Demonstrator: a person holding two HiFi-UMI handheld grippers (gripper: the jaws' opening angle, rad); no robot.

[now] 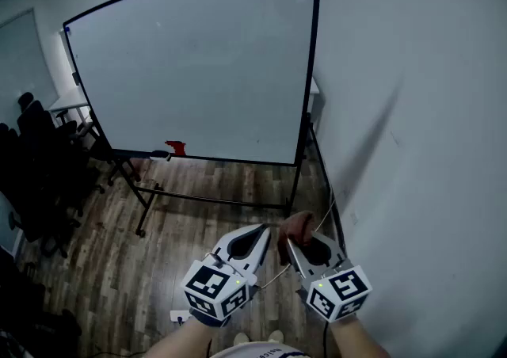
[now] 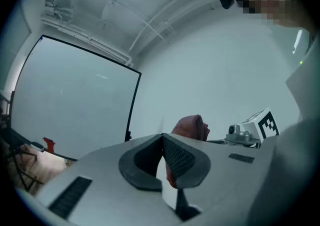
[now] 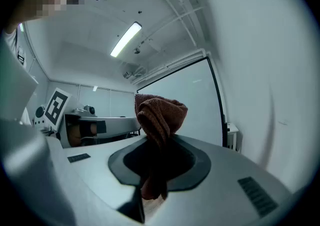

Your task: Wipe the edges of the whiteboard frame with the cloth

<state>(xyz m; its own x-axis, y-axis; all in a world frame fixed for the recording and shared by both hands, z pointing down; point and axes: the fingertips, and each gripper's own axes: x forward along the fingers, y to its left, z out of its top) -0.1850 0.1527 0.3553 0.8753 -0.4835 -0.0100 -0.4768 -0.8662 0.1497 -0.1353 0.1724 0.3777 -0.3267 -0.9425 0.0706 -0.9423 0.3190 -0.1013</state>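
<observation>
rust-brown cloth [image 3: 159, 117] is pinched in the right gripper [image 1: 305, 249]. it is bunched above the pads so a soft wad sticks out in front, likely to press along an edge. the left gripper [image 2: 162, 142] has its jaws pressed together on nothing, apparently idle just beside the other. both hang low over the wooden floor [image 1: 119, 269], well apart from the whiteboard [image 1: 198, 63]. its black frame [image 1: 314, 71] stands ahead beside the wall, and wiping has not yet begun.

The right gripper [image 1: 291, 244] holds a brown cloth [image 1: 298, 226] beside the left gripper [image 1: 258, 236], facing the whiteboard [image 1: 198, 63].
</observation>
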